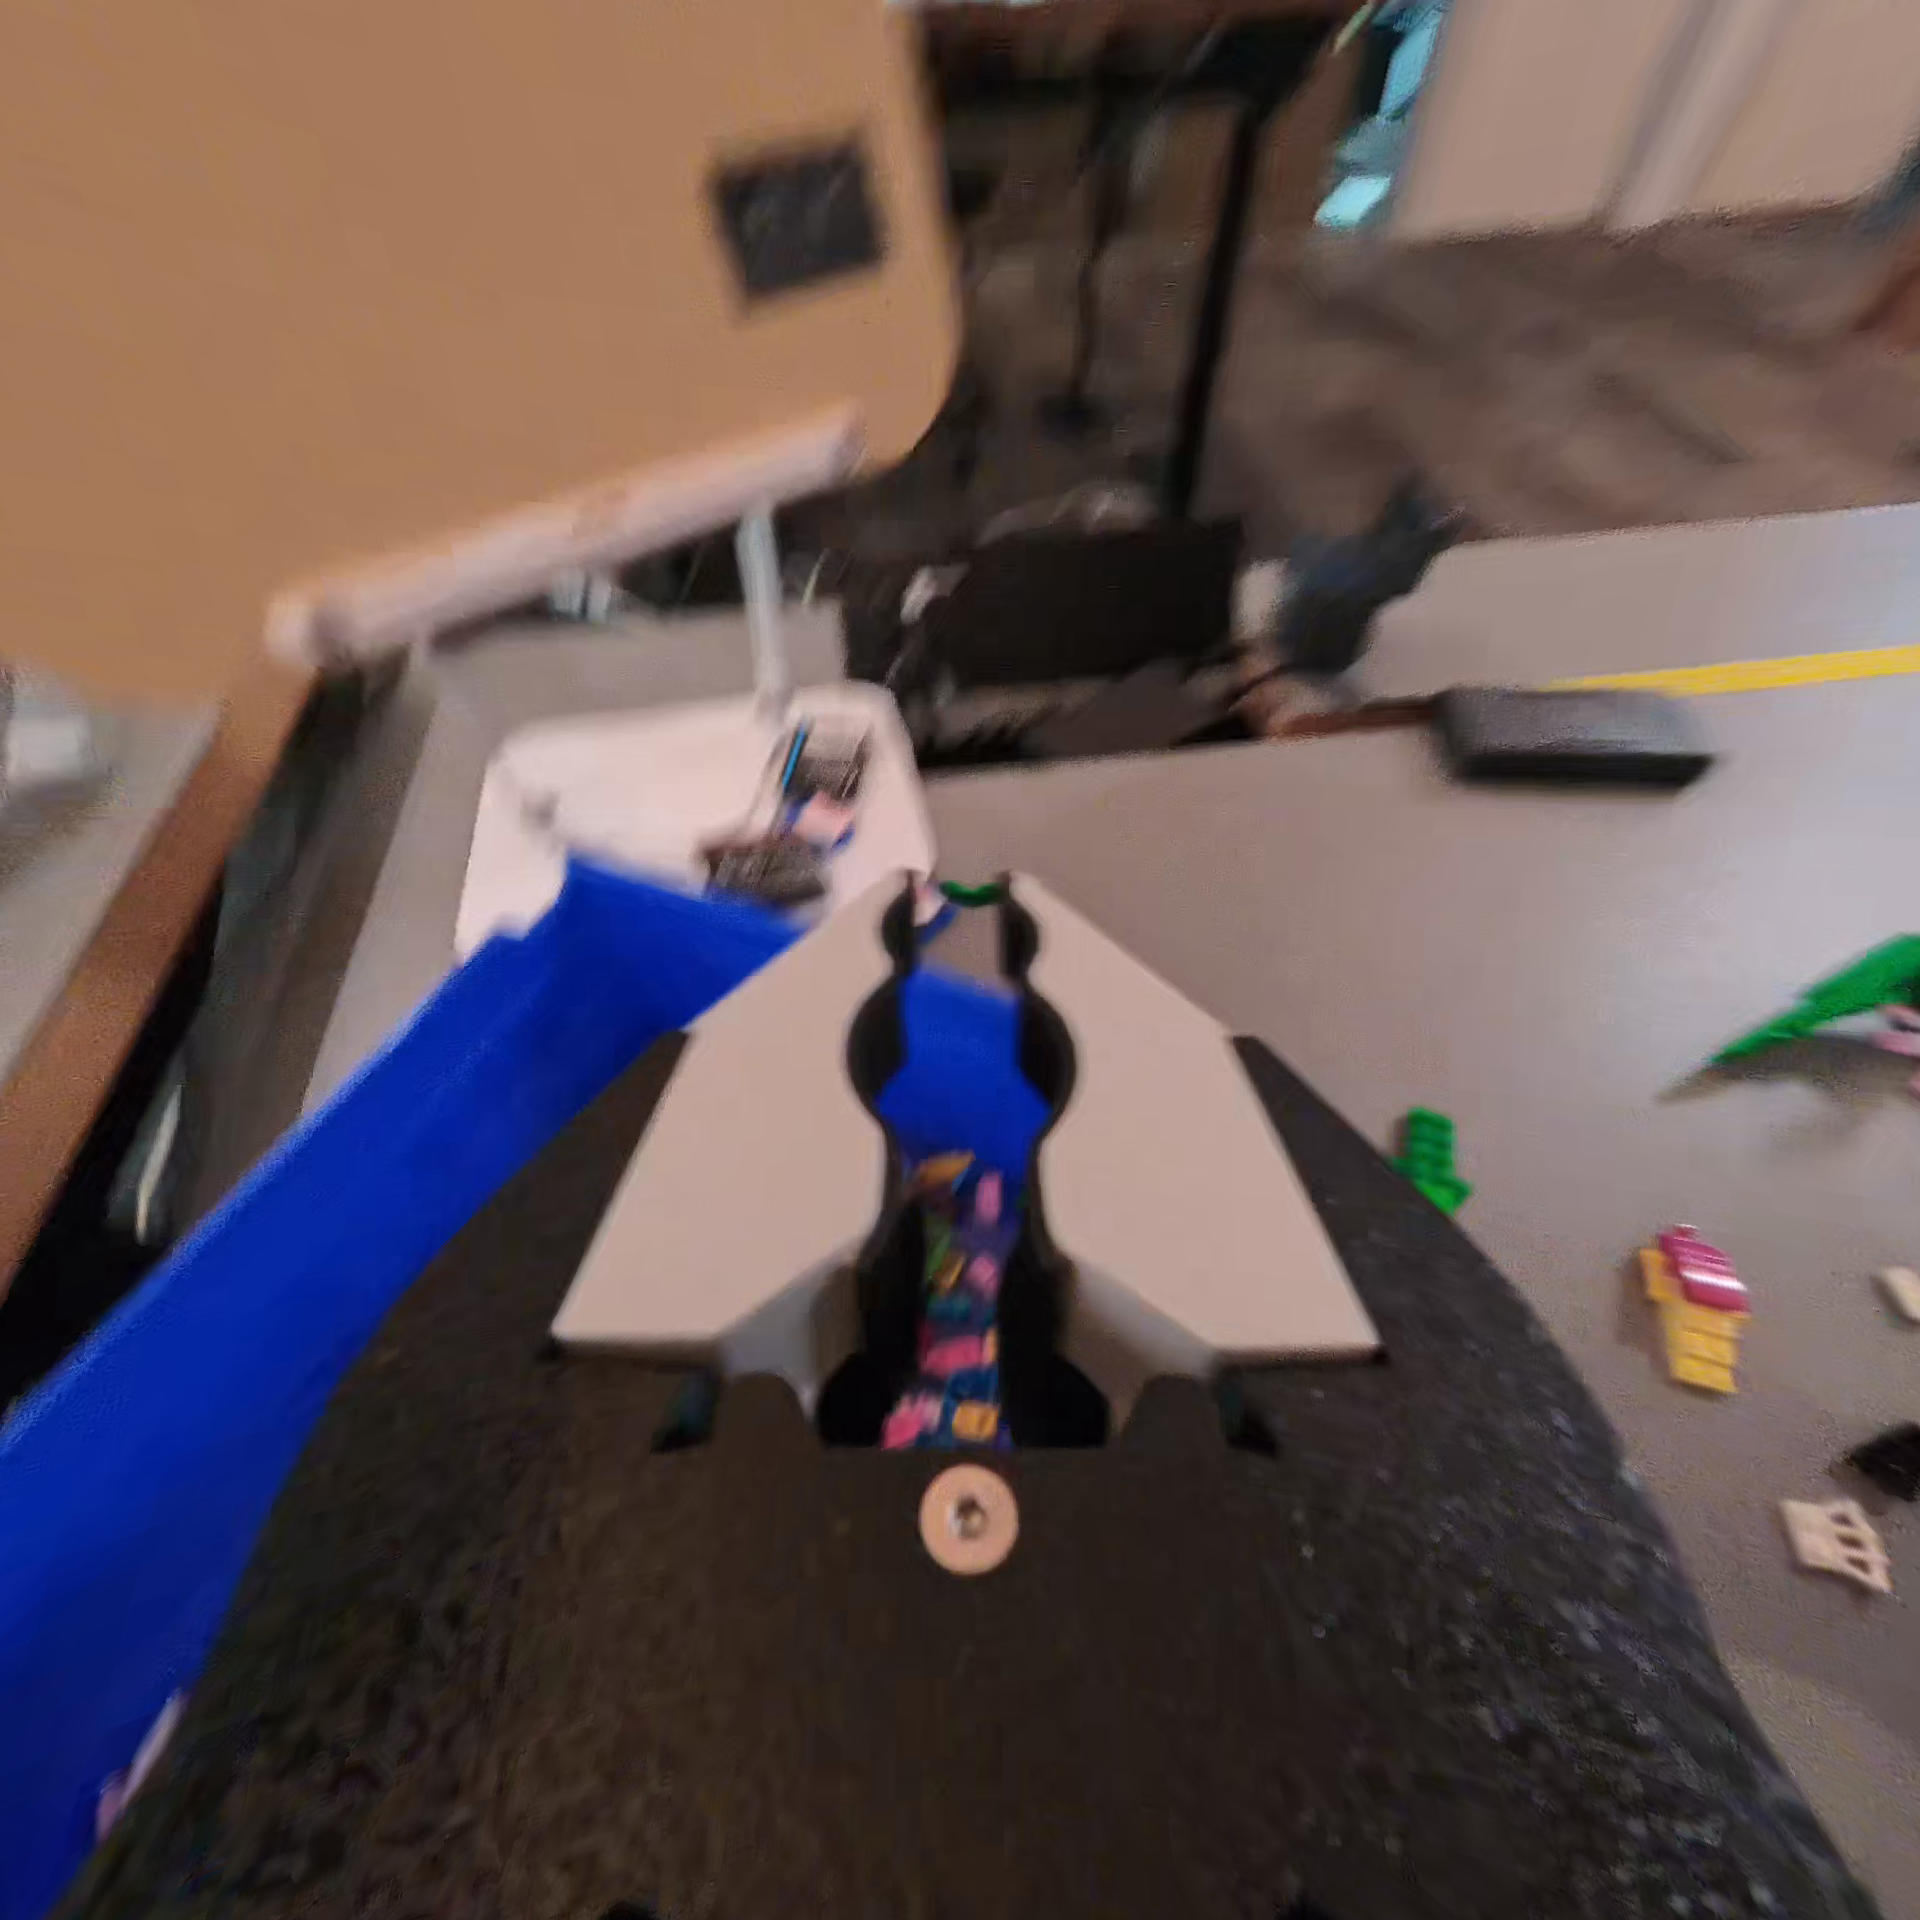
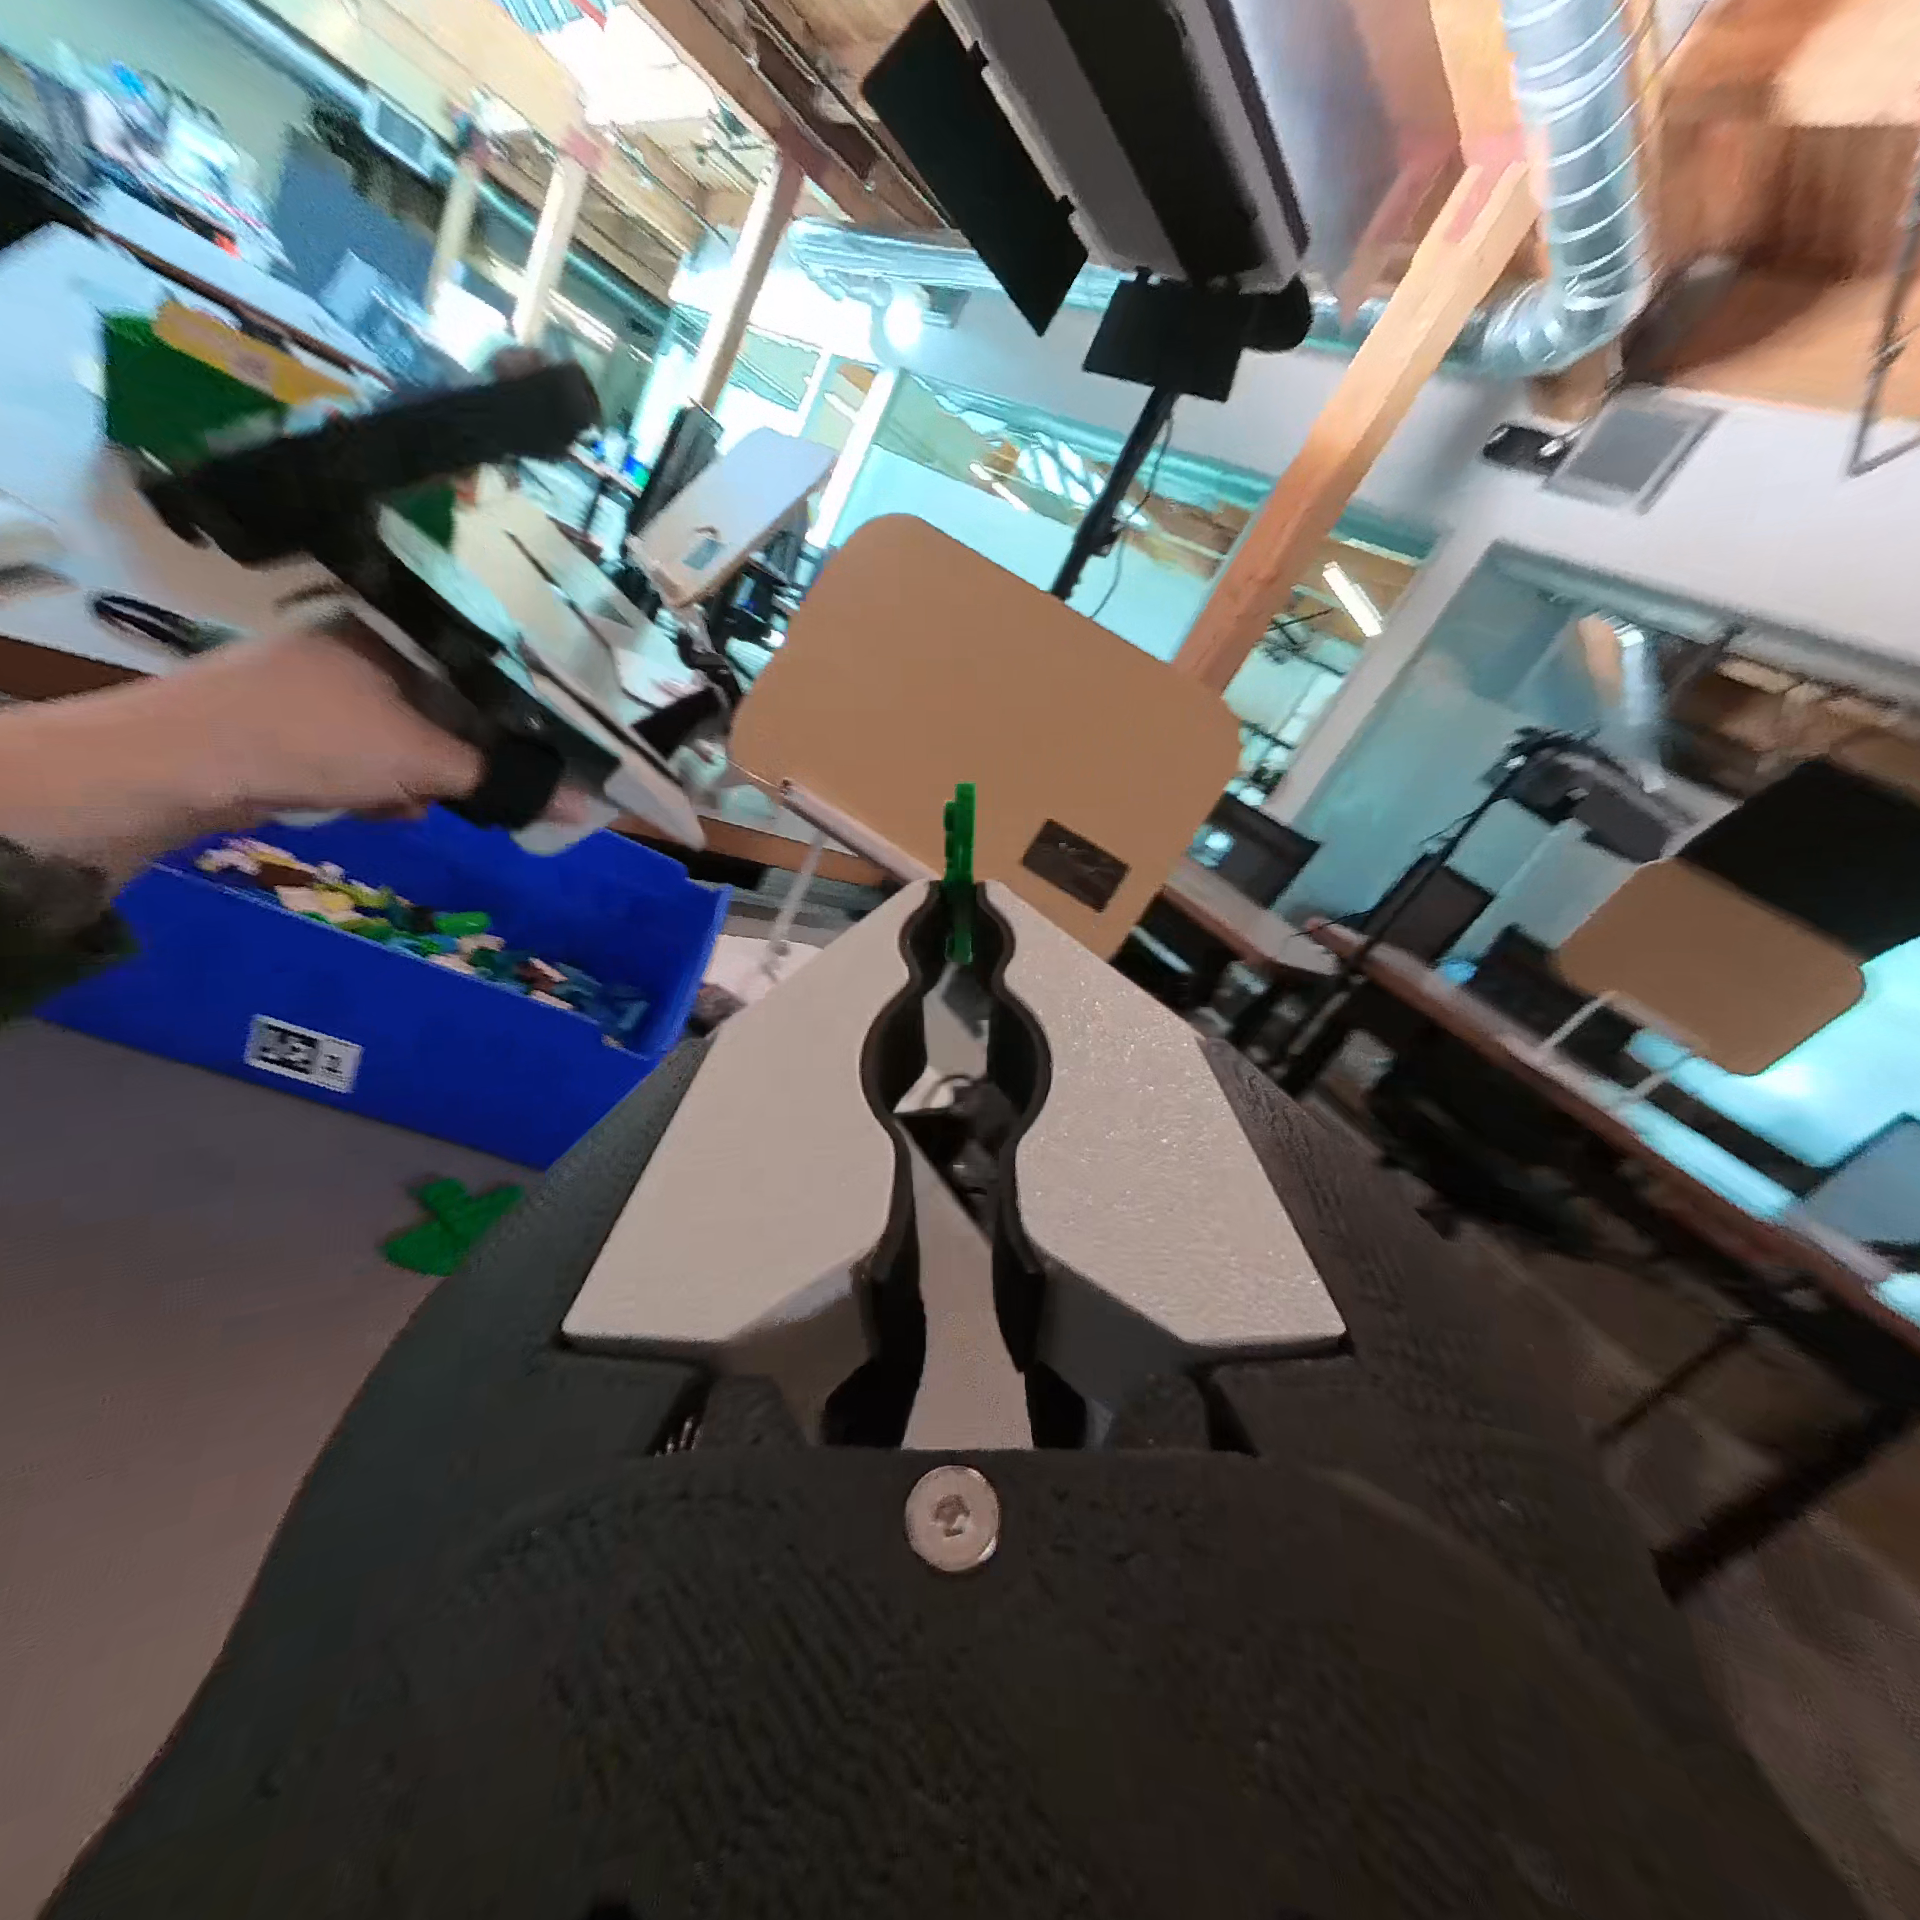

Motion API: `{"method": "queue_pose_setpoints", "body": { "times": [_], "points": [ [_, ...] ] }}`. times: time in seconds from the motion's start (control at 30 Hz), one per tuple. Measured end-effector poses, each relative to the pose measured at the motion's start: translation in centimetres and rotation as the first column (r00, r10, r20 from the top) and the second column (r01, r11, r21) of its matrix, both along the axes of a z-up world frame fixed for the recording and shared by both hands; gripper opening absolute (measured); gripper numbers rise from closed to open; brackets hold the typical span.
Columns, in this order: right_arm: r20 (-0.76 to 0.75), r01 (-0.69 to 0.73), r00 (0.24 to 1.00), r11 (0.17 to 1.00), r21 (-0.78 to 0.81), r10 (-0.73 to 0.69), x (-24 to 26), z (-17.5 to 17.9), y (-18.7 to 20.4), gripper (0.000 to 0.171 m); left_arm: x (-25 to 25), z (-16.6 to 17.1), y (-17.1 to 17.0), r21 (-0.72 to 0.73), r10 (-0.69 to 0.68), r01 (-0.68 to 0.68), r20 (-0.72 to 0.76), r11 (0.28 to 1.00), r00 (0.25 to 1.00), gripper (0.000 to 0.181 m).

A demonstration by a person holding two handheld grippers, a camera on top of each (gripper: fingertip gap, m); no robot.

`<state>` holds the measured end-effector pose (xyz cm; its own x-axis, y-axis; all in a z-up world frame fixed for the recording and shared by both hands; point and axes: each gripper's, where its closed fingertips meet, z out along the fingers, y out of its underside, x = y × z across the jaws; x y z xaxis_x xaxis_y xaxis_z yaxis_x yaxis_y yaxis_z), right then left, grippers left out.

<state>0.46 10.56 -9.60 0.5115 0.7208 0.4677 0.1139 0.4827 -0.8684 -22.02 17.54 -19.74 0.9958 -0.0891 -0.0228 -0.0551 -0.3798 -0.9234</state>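
Right gripper [image 2: 961, 914]: clenched on a green piece [image 2: 960, 868] standing upright at its tips, raised off the grey table [image 2: 187, 1226].
Left gripper [image 1: 961, 899]: above the blue bin [image 1: 312, 1195] of mixed bricks [image 1: 961, 1288]; jaws nearly together, something small and green at the tips, grip too blurred to tell.
Table: loose green piece [image 2: 447, 1221] just beside the bin [image 2: 416, 997].

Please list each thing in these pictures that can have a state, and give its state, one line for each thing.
left gripper: nearly shut, a small green bit at its tips, grip unclear.
right gripper: shut on a green piece.
green piece: upright, pinched at the fingertips.
blue bin: open, holds many mixed bricks.
green bricks: loose on the grey table.
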Motion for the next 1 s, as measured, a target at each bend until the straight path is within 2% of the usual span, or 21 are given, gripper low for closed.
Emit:
{"method": "queue_pose_setpoints", "body": {
  "times": [0.07, 0.13, 0.17, 0.33, 0.4, 0.47, 0.63, 0.67, 0.7, 0.73, 0.77, 0.8, 0.87, 0.9, 0.93, 0.97, 1.0],
  "points": [
    [-0.042, -0.069, 0.997, 0.995, -0.069, 0.066, -0.1, -0.1, 0.0, 0.002, -3.8, -4.1, 0.3, -0.162, 0.159, -0.146, 0.069, 0.976, 0.985, 0.088],
    [-0.085, -0.139, 0.988, 0.981, -0.135, 0.129, -0.1, -0.2, -0.1, 0.002, -4.9, -6.8, 0.4, -0.246, 0.186, -0.164, 0.072, 0.955, 0.98, 0.112],
    [-0.111, -0.178, 0.981, 0.97, -0.166, 0.16, -0.1, -0.2, -0.1, 0.002, -4.8, -7.2, 0.4, -0.259, 0.17, -0.15, 0.056, 0.954, 0.984, 0.117],
    [-0.252, -0.358, 0.923, 0.887, -0.292, 0.29, 0.2, 0.0, -0.4, 0.002, -2.6, -3.6, 0.7, -0.143, 0.103, -0.117, -0.101, 0.983, 0.99, 0.122],
    [-0.286, -0.399, 0.905, 0.859, -0.32, 0.314, 0.3, 0.0, -0.4, 0.002, -2.5, -3.0, 0.4, -0.143, 0.117, -0.147, -0.199, 0.979, 0.973, 0.131],
    [-0.305, -0.42, 0.895, 0.844, -0.335, 0.325, 0.3, 0.0, -0.3, 0.002, -2.5, -3.2, 0.4, -0.154, 0.113, -0.153, -0.243, 0.976, 0.963, 0.14],
    [-0.289, -0.415, 0.9, 0.843, -0.342, 0.326, 0.2, -0.2, -0.3, 0.003, -5.8, -6.7, 0.2, -0.262, 0.204, -0.257, -0.213, 0.93, 0.955, 0.141],
    [-0.288, -0.416, 0.9, 0.842, -0.343, 0.327, 0.2, -0.2, -0.4, 0.003, -6.6, -7.6, 0.0, -0.292, 0.228, -0.278, -0.194, 0.915, 0.954, 0.136],
    [-0.288, -0.418, 0.899, 0.841, -0.343, 0.33, 0.1, -0.2, -0.4, 0.002, -6.9, -8.8, -0.3, -0.341, 0.24, -0.278, -0.15, 0.898, 0.959, 0.12],
    [-0.288, -0.422, 0.898, 0.838, -0.345, 0.333, 0.1, -0.2, -0.5, 0.003, -6.3, -9.8, -0.5, -0.391, 0.21, -0.22, -0.069, 0.894, 0.975, 0.058],
    [-0.287, -0.426, 0.896, 0.835, -0.348, 0.337, 0.1, -0.3, -0.5, 0.003, -4.9, -10.3, -0.4, -0.406, 0.136, -0.105, 0.048, 0.908, 0.99, 0.043],
    [-0.286, -0.429, 0.895, 0.832, -0.351, 0.341, 0.0, -0.3, -0.5, 0.003, -4.9, -10.4, -0.2, -0.391, 0.14, -0.089, 0.103, 0.916, 0.985, 0.028],
    [-0.283, -0.432, 0.895, 0.83, -0.353, 0.346, 0.0, -0.3, -0.6, 0.003, -5.8, -11.0, -0.6, -0.41, 0.153, -0.111, 0.07, 0.905, 0.986, 0.0],
    [-0.281, -0.433, 0.895, 0.829, -0.354, 0.347, 0.0, -0.4, -0.6, 0.003, -6.4, -11.0, -0.6, -0.405, 0.174, -0.138, 0.053, 0.904, 0.983, 0.013],
    [-0.279, -0.434, 0.895, 0.829, -0.354, 0.349, -0.1, -0.4, -0.7, 0.003, -7.3, -10.8, -0.5, -0.388, 0.226, -0.195, 0.035, 0.901, 0.973, 0.054],
    [-0.277, -0.436, 0.894, 0.827, -0.356, 0.352, -0.1, -0.4, -0.7, 0.003, -7.7, -10.7, -0.5, -0.383, 0.252, -0.221, 0.031, 0.897, 0.967, 0.082],
    [-0.276, -0.44, 0.892, 0.824, -0.357, 0.357, -0.2, -0.5, -0.8, 0.002, -7.8, -10.5, -0.5, -0.376, 0.258, -0.229, 0.03, 0.898, 0.966, 0.098]
  ]
}}
